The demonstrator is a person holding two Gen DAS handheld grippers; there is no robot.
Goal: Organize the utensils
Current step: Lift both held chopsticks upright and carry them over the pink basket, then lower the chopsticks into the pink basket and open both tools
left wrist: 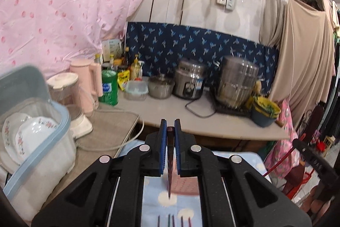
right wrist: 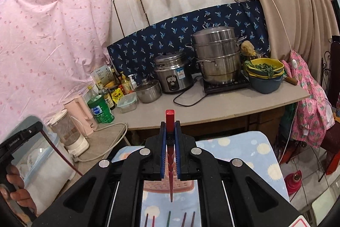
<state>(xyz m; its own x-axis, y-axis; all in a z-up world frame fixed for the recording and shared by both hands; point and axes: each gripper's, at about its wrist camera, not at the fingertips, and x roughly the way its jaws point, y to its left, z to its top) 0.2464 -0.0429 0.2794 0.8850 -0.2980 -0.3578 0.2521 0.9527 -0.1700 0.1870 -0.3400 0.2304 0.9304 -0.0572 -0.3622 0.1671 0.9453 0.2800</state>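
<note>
My left gripper [left wrist: 170,127] is shut on a dark red chopstick [left wrist: 170,163] that hangs point down between the blue pads. My right gripper [right wrist: 170,128] is shut on a bright red chopstick [right wrist: 170,120] whose square top sticks up above the fingertips. Both are held above a pink perforated basket [right wrist: 184,185] that shows between the fingers, also in the left wrist view [left wrist: 187,185]. Several more chopsticks [right wrist: 169,218] lie on the blue patterned cloth [right wrist: 244,148] at the bottom edge of both views [left wrist: 173,221].
A lidded clear box with floral bowls [left wrist: 31,137] stands at the left. A blender [left wrist: 70,99], pink kettle [left wrist: 89,76], green bottle [left wrist: 109,88], small pot [right wrist: 148,89], rice cooker [right wrist: 173,71], steel steamer [right wrist: 216,52] and stacked bowls [right wrist: 265,73] fill the counter behind.
</note>
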